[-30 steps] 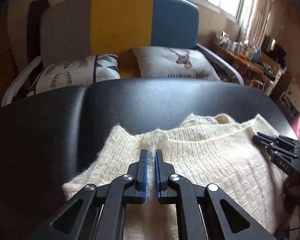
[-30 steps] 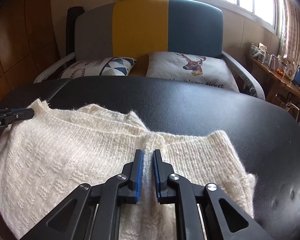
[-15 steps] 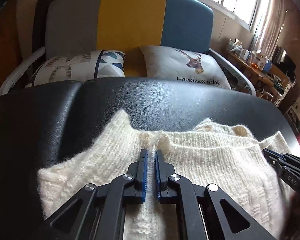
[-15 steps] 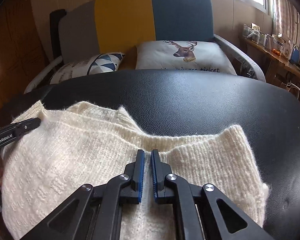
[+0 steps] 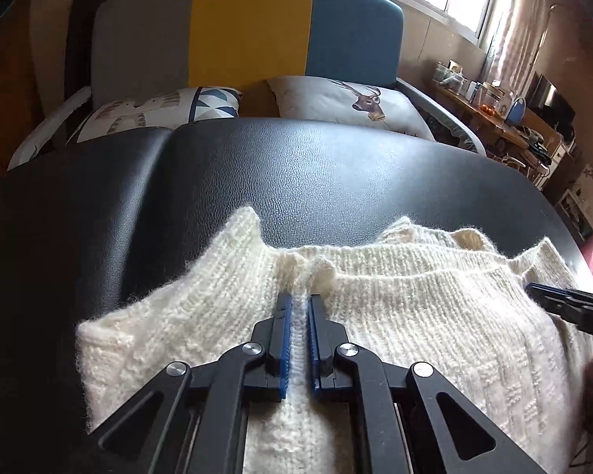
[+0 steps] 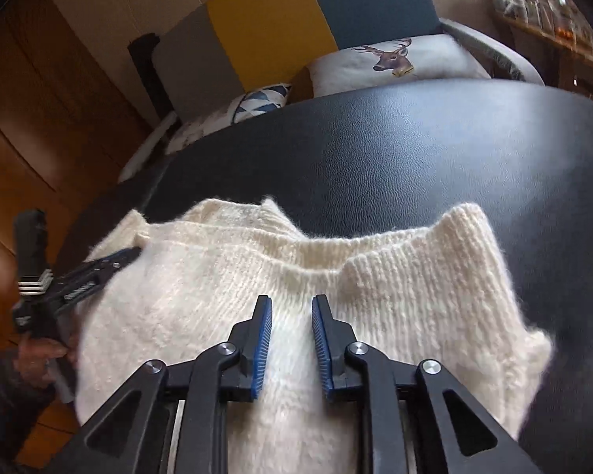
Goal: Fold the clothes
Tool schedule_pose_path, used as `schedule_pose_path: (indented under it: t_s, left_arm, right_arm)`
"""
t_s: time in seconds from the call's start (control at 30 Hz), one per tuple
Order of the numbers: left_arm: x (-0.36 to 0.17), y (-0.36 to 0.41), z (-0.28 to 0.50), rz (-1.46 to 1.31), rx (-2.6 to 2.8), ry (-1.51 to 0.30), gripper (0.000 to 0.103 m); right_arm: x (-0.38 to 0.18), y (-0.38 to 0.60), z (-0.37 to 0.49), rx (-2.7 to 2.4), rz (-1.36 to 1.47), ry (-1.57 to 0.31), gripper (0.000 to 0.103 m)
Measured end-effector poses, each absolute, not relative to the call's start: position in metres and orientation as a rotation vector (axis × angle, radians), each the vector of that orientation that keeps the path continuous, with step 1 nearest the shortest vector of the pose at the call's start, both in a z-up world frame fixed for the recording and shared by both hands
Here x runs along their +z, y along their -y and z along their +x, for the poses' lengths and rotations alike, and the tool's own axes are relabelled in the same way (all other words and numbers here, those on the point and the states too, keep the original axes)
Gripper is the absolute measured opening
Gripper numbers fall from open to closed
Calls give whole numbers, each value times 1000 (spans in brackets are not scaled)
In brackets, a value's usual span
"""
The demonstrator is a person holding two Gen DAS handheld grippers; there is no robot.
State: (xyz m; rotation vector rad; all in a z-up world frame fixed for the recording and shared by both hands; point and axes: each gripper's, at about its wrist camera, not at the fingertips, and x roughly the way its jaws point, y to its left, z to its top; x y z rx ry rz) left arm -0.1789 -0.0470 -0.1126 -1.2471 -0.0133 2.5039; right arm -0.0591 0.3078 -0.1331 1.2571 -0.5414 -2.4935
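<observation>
A: Quick status. What's the biggest thing in view?

B: Black padded worktop (image 5: 336,166), w/ a grey-yellow-blue sofa (image 5: 249,27) behind it & two cushions (image 5: 352,98) on the seat. All bkgd, not part of the job.

A: And the garment?

B: Cream knit sweater (image 5: 435,316), lying on the near part of the worktop, spread across it. From the right cam the same sweater (image 6: 395,296) shows at least two layers stacked at the far edge, ribbed hem on top, so I'd judge one fold is already laid over.

A: Tools?

B: Left tool (image 5: 298,316) is pressed together, pinching a ridge of knit betw. its blue pads near the far edge. Right tool (image 6: 291,316) has its pads spread apart, knit visible in the gap but not gripped; looks let go, resting over the fabric. The right tool also pokes into the left cam at the far right edge.

A: How far along, then?

B: Approx. midway, my guess. Edges aren't squared: left corner sticks out, far edge is wavy, layers offset. Left to do, prob.: release the left side, smooth, then at least one more fold to get a compact stack. Can't tell sleeves' position; hidden or tucked.
</observation>
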Motion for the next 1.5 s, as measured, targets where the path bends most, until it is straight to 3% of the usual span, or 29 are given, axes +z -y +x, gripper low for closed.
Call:
schedule_pose_path:
  t_s: [0.1,0.27,0.33,0.4,0.6,0.77,0.93,1.07,1.1,1.37,1.5]
  left_arm:
    - [-99,57,-182,-1271,2500,82,18]
    - [-46,51,-148,-1035,2541,158,39]
    - [-32,33,-131,-981,2418,211,58]
    - [-30,2,-112,-956,2294,191,66]
    - [-53,-99,-70,-1019,2015,47,66]
    - [-70,-143,-48,-1050,1945,-63,66]
    - [-82,-152,-54,-1079,1931,-69,66]
    - [-96,-159,-59,-1097,1930,-141,66]
    - [-98,-160,-60,-1085,1933,-163,66]
    - [-96,-159,-59,-1088,1957,-125,69]
    - [-78,-137,-62,-1074,1986,-27,69]
  right_arm:
    - [-120,-347,-11,-2403,1162,717,28]
    - [-130,-410,58,-2211,1207,962,37]
    - [-141,-421,80,-2147,1226,1018,41]
    - [-154,-424,96,-2093,1242,1059,42]
    - [-181,-420,109,-1984,1219,1141,44]
    - [-185,-406,101,-1891,1199,1086,45]
    - [-190,-379,84,-1753,1223,1001,46]
    - [-193,-340,81,-1576,1410,705,47]
    - [-194,-340,81,-1572,1459,666,39]
    - [-176,-360,82,-1703,1513,662,37]
    - [-147,-389,88,-1945,1489,662,44]
